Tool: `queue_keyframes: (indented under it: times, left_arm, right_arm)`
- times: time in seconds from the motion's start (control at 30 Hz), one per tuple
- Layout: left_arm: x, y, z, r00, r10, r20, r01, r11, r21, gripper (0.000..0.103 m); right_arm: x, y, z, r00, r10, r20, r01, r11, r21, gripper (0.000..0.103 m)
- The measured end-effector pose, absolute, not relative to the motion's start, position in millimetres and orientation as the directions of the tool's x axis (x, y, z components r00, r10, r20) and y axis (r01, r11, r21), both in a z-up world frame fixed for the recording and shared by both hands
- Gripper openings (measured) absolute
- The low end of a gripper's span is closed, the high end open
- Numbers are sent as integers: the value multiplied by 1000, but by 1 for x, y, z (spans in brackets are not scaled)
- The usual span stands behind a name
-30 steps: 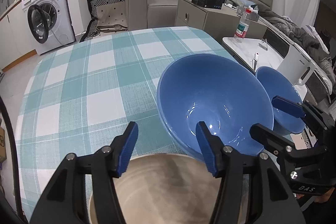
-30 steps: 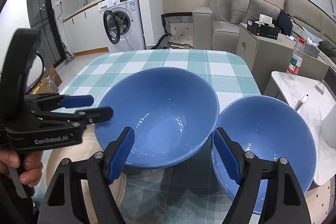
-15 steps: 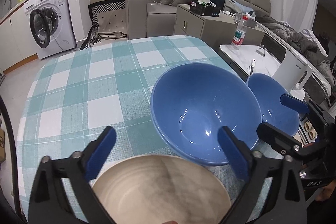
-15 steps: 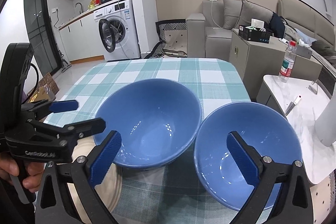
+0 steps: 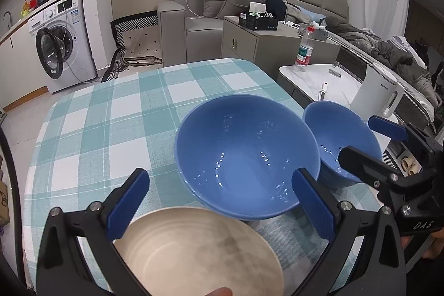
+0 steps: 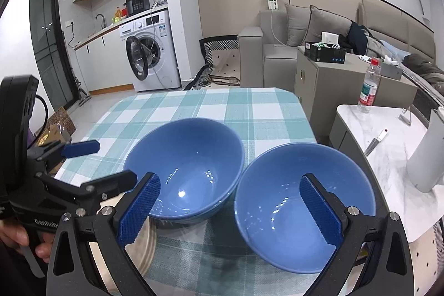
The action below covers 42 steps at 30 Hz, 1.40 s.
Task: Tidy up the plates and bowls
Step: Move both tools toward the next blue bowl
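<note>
Right wrist view: smaller blue bowl [image 6: 280, 215] sits untouched below the right gripper [image 6: 230, 210], jaws wide apart.

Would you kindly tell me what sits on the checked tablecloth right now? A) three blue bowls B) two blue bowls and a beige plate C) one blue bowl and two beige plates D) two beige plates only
B: the larger blue bowl and the smaller blue bowl stand side by side, with the beige plate nearer the cameras.
</note>
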State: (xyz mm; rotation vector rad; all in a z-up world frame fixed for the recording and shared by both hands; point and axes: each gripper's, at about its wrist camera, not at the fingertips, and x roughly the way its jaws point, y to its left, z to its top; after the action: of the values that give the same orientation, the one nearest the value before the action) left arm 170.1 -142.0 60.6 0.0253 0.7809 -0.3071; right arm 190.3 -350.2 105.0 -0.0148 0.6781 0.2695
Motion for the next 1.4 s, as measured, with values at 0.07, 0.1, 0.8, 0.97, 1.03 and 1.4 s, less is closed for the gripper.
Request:
queue_keyframes:
  times: [0.07,0.1,0.8,0.97,1.03,1.4]
  left_arm:
    - [168,-146,61,668,-262,-697,278,956,-94,103]
    - [167,-148,61,667,-263,-697,278,956,-95,103]
    - [137,-191,68,677,-294,-675,315,944,-96,103]
    - [135,-204,64,665,-297,-685,327,941,-90,103]
    - [135,-208,63,660,-304,-687,331,939,-98,103]
    - [134,-229,58,636,-358,-684,352,923,-156,102]
  right_arm:
    - [188,-355,109,749,235,-619,-247,967,68,102]
    - [185,-356,111,754,228,-616,-247,967,56,102]
    - [162,-402,136,800,164,-577,-187,982,21,102]
    - [163,-421,136,803,151,-576,-154,987,45,102]
    - [163,-430,136,805,144,-575,-135,989,59,102]
    - [170,-466,128,794,89,-601,-44,995,88,102]
